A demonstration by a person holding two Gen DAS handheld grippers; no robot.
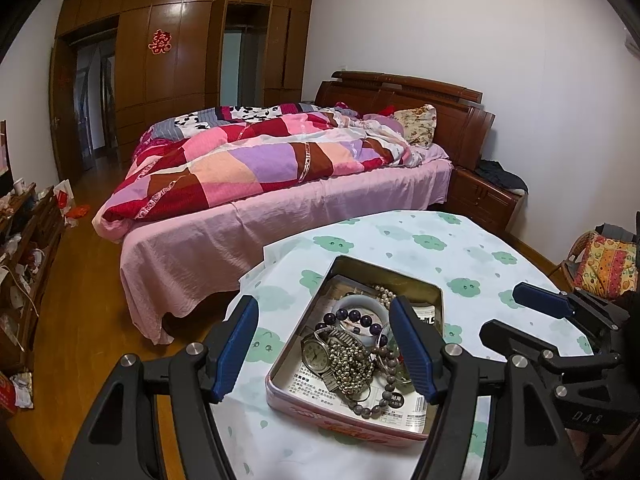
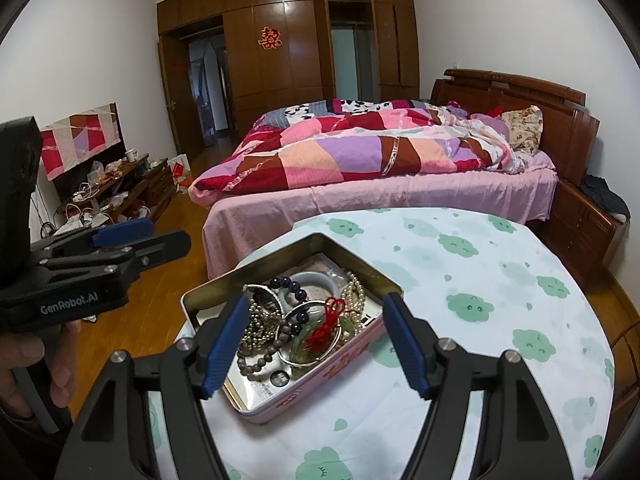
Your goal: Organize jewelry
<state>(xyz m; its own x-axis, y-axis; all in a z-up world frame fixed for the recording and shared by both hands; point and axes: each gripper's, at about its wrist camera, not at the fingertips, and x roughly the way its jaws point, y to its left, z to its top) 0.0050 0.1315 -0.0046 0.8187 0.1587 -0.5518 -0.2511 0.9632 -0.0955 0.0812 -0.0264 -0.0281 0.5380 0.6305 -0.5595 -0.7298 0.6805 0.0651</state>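
Read "GenRobot.AI" in pale letters on the black body of the left gripper [image 2: 120, 236], seen from the right wrist. Made out "DAS" embossed on the right gripper [image 1: 538, 306] body. Spotted a red double-happiness sign [image 2: 269, 38] on the wardrobe [image 2: 296, 52]. Found printed paper [image 1: 404, 404] in the tin [image 1: 352, 426], too small to read.

A home bedroom; a bed [image 1: 288, 204] under a patchwork quilt [image 1: 256, 160]; a wooden wardrobe [image 1: 180, 52] behind.
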